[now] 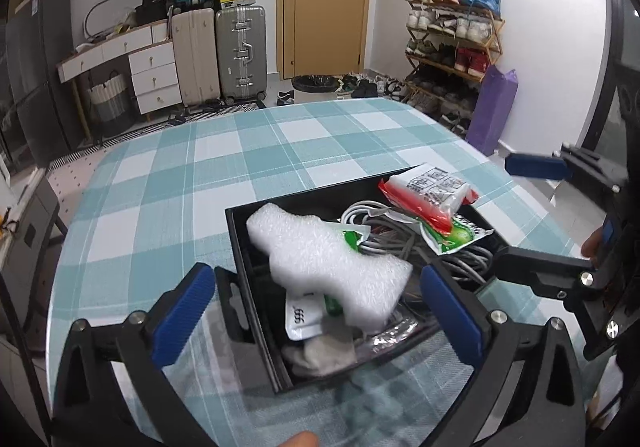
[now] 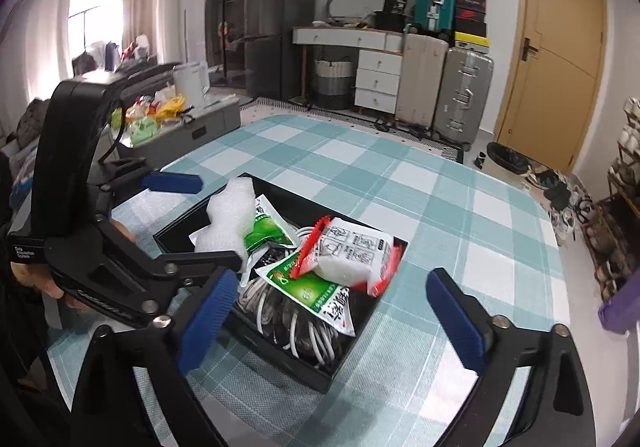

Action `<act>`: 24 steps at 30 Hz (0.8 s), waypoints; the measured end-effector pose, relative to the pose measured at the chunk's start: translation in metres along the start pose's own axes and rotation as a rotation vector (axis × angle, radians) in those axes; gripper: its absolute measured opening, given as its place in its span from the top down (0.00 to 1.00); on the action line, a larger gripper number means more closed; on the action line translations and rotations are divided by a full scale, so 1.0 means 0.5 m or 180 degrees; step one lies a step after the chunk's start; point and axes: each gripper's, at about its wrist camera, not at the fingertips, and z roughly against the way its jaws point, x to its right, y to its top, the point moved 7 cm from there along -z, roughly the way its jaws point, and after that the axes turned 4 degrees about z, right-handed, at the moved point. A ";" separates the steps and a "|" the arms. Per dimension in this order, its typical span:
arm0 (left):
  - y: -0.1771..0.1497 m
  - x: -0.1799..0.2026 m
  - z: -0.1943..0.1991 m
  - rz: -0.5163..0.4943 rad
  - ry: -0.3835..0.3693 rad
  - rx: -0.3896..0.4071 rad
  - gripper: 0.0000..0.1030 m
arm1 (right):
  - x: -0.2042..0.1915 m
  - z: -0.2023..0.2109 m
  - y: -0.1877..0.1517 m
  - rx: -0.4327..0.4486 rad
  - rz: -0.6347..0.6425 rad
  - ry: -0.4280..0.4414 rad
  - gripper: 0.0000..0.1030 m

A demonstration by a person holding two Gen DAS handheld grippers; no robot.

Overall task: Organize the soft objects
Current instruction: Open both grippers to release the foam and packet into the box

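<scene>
Left gripper: fingers spread wide, grasping nothing, lower centre.
Right gripper: fingers released, bottom of frame.
Foam piece: lies in black box, centre, on the checked table.
Red-white packet: atop cables in box.

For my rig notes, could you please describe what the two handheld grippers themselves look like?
Both match: the left gripper and the right gripper have black angular plastic frames with silver bolt heads and two blue ribbed finger pads. The left gripper's body carries small white lettering in the right wrist view.
</scene>
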 end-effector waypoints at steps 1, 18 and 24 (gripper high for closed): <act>-0.002 0.000 0.005 0.0028 -0.0015 0.0009 0.00 | 0.003 0.004 -0.002 0.0029 -0.0048 -0.0007 0.01; -0.040 -0.010 0.072 0.0321 0.0168 0.0355 0.00 | -0.023 0.066 -0.038 0.0405 -0.0359 -0.0083 0.01; -0.058 -0.008 0.079 0.0323 0.0211 0.0442 0.00 | -0.043 0.080 -0.043 0.0540 -0.0287 -0.0088 0.01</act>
